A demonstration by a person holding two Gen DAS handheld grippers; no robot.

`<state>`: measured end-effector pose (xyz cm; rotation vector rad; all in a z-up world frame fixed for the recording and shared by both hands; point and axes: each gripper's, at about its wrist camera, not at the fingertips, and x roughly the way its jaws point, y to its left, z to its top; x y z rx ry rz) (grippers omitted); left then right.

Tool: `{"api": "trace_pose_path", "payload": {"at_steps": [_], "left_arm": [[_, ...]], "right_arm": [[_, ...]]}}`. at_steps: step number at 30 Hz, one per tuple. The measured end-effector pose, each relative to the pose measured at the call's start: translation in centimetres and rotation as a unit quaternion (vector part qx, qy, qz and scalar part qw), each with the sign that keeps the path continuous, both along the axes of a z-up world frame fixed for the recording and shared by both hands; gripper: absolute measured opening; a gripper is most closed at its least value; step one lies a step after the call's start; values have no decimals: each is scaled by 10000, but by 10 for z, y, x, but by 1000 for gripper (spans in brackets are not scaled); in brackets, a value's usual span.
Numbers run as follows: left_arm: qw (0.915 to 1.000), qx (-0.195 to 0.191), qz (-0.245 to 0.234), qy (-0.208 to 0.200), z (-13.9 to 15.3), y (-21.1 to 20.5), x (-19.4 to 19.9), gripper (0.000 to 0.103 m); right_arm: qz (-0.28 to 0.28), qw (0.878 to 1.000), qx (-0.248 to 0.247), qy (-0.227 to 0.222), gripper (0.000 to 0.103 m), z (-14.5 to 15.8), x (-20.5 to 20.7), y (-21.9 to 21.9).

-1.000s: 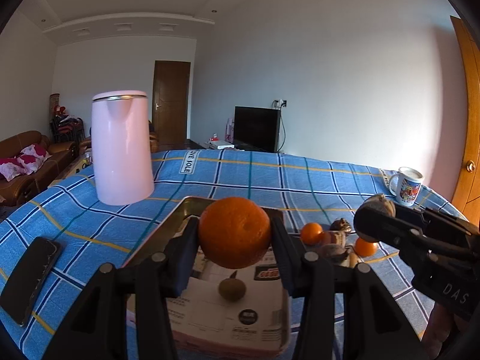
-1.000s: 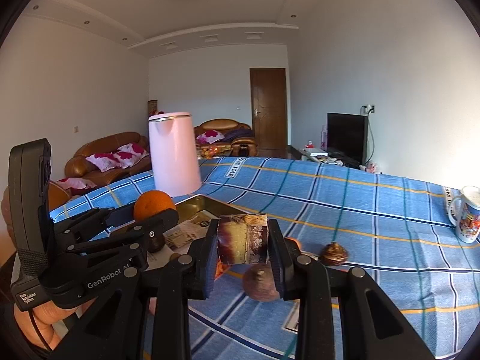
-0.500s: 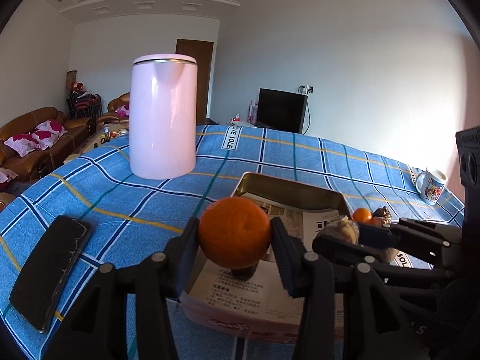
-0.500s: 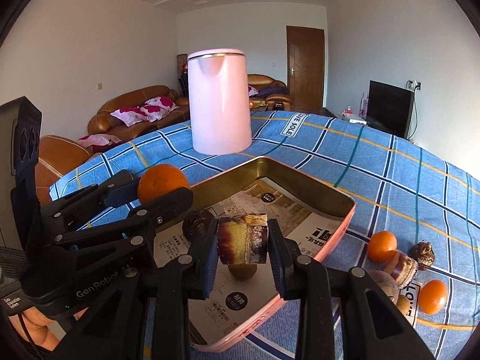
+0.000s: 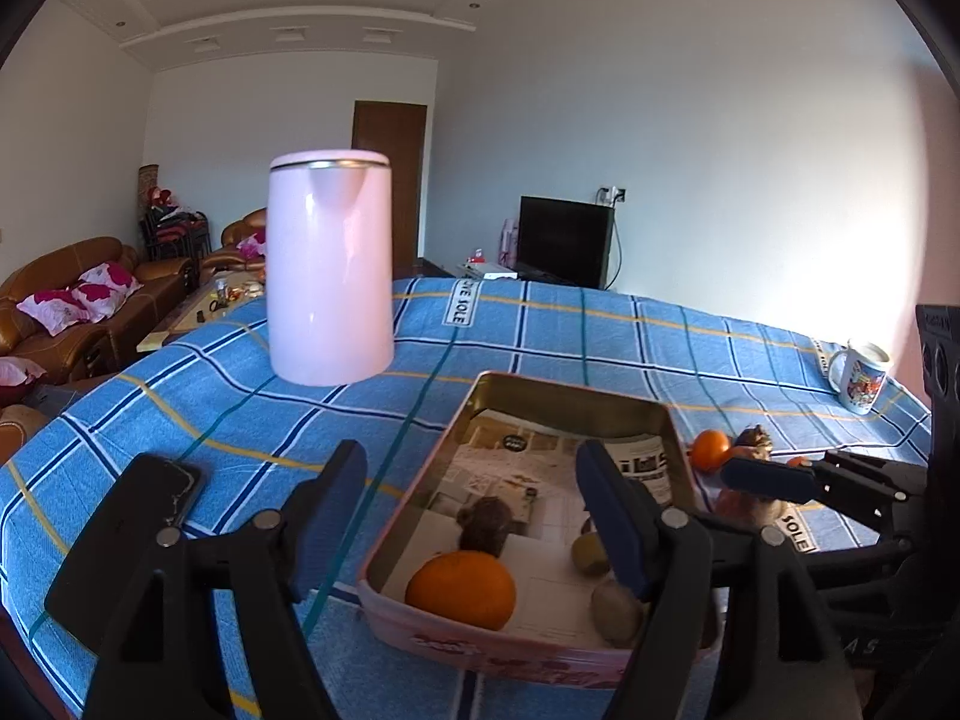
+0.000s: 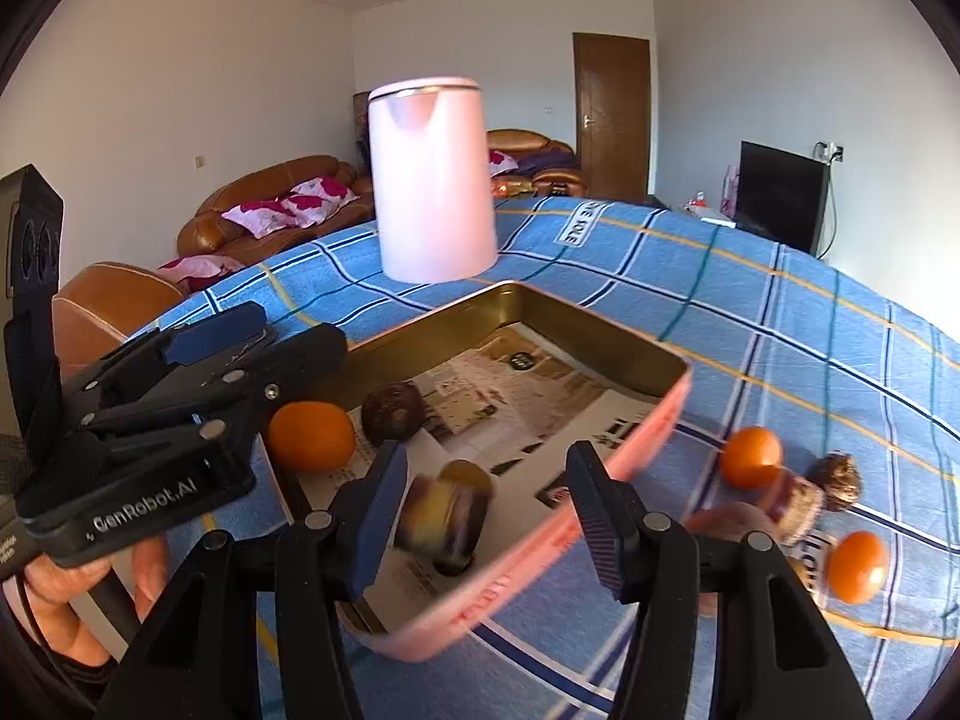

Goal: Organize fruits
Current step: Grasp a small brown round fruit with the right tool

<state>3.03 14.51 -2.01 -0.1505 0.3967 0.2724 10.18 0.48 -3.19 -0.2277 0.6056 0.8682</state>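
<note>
A pink tin tray point(image 5: 570, 389) lined with newspaper sits on the blue checked cloth. My left gripper point(image 5: 474, 516) hangs over its near left corner with jaws opening and nothing between the pads. The big orange point(image 5: 461, 588) lies loose in the tray below, beside a dark round fruit point(image 5: 483, 525) and two kiwis point(image 5: 615, 612). My right gripper point(image 6: 486, 510) is over the tray's near edge point(image 6: 624, 450), its jaws opening too. A blurred brown-and-yellow fruit piece point(image 6: 444, 516) drops free between its fingers. The orange point(image 6: 311, 435) lies under my left gripper point(image 6: 264, 339).
Small oranges point(image 6: 750, 456) and brown fruits point(image 6: 837, 477) lie on the cloth right of the tray. A pink kettle point(image 5: 330, 276) stands behind the tray, a black phone point(image 5: 129, 531) lies at the left, and a mug point(image 5: 858, 375) stands far right.
Both grippers have opened. The big orange fell from the left gripper into the tray, and the brown piece has left the right gripper's pads. Both hands moved over the tray.
</note>
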Motion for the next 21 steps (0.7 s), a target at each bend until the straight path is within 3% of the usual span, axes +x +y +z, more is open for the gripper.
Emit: {"api": "trace_pose_path", "payload": {"at_steps": [3,5,8,11,12,13,17,21], "left_arm": [[9994,79,-318,-128,9,-24,3,85],[9984,49,-546,-157,13,-41,9,98],[9965,42,-829,-55,15,-65,20,103],[9942,-12,-1068,154,11,-83,38,103],[9928,6,-1188,185,10,-89,43,103],[9916,62,-1277,193,10,-94,47,103],[9916,234,-1219,362,5,-104,66,103],[9939,527,-794,548,-2,-97,80,103]], "right_arm": [[-371,9992,103,-127,57,9,7,-42],[-715,9973,47,-185,57,11,16,-70],[-1195,9927,-39,-179,57,9,35,-102],[-1339,9908,-175,-49,56,2,47,-117],[-1343,9907,-232,-25,55,0,49,-118],[-1299,9912,-252,33,46,-3,50,-118],[-1115,9927,-332,314,34,-11,57,-113],[-994,9928,-480,459,34,-16,62,-106]]}}
